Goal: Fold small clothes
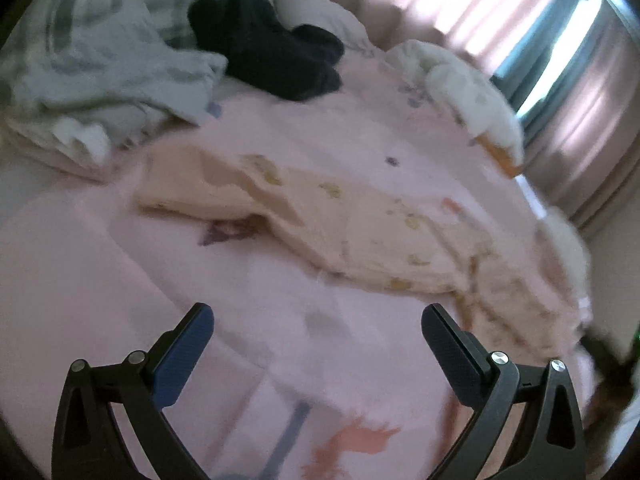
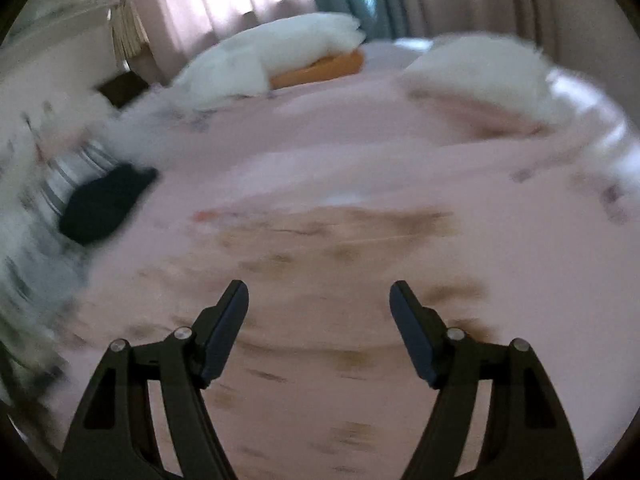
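Note:
A small peach garment [image 1: 352, 224] with yellow prints lies partly folded across the pink bedsheet [image 1: 120, 264]; in the blurred right wrist view the same garment [image 2: 320, 264] spreads below and ahead of the fingers. My left gripper [image 1: 318, 320] hovers over bare sheet just short of the garment, jaws wide open, nothing between them. My right gripper [image 2: 319, 294] is above the garment, open, with nothing held. A dark navy garment [image 1: 272, 48] lies at the far side, the dark garment [image 2: 104, 204] showing at the left in the right wrist view.
A heap of grey-green and plaid clothes [image 1: 92, 52] sits at the back left. White pillows [image 2: 272, 60] and an orange cushion [image 2: 320, 66] lie near the pink curtains [image 1: 500, 8]. Another white pillow [image 2: 480, 68] rests at the right.

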